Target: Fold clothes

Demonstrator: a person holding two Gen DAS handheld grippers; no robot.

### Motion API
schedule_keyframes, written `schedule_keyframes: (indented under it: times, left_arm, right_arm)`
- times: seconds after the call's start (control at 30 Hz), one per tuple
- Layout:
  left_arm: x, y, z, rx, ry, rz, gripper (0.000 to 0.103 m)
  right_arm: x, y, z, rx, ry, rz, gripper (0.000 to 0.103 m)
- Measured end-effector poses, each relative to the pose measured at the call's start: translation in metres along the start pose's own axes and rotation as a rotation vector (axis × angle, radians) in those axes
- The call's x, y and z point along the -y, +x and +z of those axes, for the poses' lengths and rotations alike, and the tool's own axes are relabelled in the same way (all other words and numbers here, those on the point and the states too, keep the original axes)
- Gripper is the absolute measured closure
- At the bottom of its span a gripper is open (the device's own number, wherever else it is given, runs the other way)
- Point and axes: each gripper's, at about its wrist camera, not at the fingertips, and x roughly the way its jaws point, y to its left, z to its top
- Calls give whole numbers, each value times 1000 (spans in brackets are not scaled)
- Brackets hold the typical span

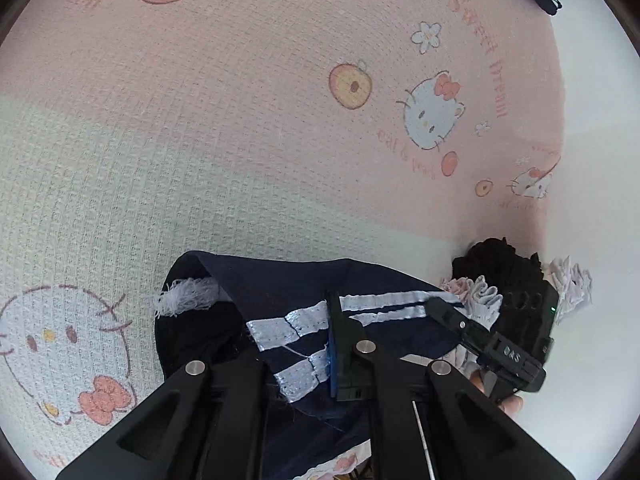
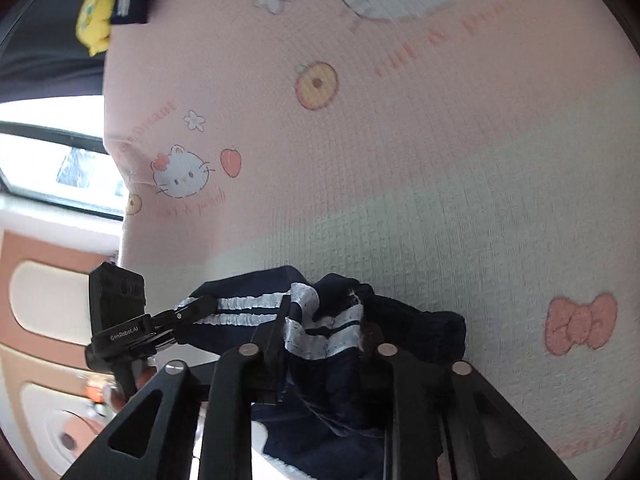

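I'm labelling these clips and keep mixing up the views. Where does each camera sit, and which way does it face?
Left wrist: sits on the left hand-held gripper, looking down along its fingers at the navy garment it pinches over the pink cartoon blanket; the right hand-held gripper and fingertips of a hand show at right.
Right wrist: sits on the right hand-held gripper, looking down at the same garment's white stripes; the left hand-held gripper shows at left.
Shared: garment, blanket, each other's gripper.
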Motion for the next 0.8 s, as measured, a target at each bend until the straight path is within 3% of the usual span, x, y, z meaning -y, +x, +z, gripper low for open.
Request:
schedule_keyframes:
  times: [0.27, 0.37, 0.4, 0.5, 0.57, 0.7, 0.8]
  left_arm:
    - [-3, -4, 11, -2, 5, -27, 98]
    - [-4, -2, 14, -7, 0, -33, 98]
    - [-5, -1, 15, -9, 0, -35, 98]
    - [-5, 0, 18, -22, 1, -42, 98]
    - [-3, 0, 20, -28, 4, -51, 98]
    - [2, 1, 25, -53, 27, -70, 98]
    - [3, 3, 27, -66, 50, -60, 98]
  right_arm:
    - [6, 0, 6, -56, 38, 15, 77]
    - [5, 2, 8, -126, 41, 13, 57]
    - [5, 2, 9, -142, 38, -13, 55]
    - [4, -4, 11, -164, 22, -86, 55]
    - [1, -10, 14, -153, 7, -81, 55]
    - [2, -2, 16, -233, 36, -3, 55]
    - [0, 9, 16, -221, -39, -147, 55]
